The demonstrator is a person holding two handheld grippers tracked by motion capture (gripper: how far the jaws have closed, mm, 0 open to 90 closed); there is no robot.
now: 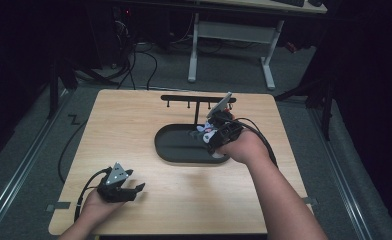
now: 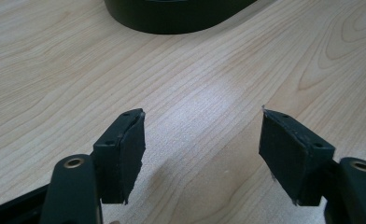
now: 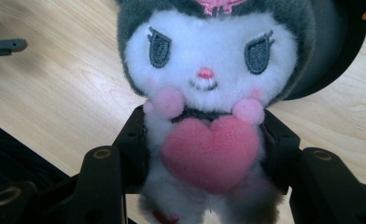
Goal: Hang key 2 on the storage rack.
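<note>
Pale wooden table (image 1: 134,130); right gripper (image 3: 204,140) squeezes white-and-grey plush doll (image 3: 204,70) at frame centre, soft body may slip; left gripper (image 2: 200,144) gapes empty

Overhead light falls on the table (image 1: 134,150) alone; the room around sits dark. Soft shadows, a pale sheen on the wood, close-ups slightly soft.

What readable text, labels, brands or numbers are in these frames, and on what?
None: no word, label, brand or number can be read.
Plush toy: embroidered face and a pink heart, no lettering.
Black tray, rack and wooden table: unmarked.
Right gripper and left gripper: plain black fingers, no markings.
</note>
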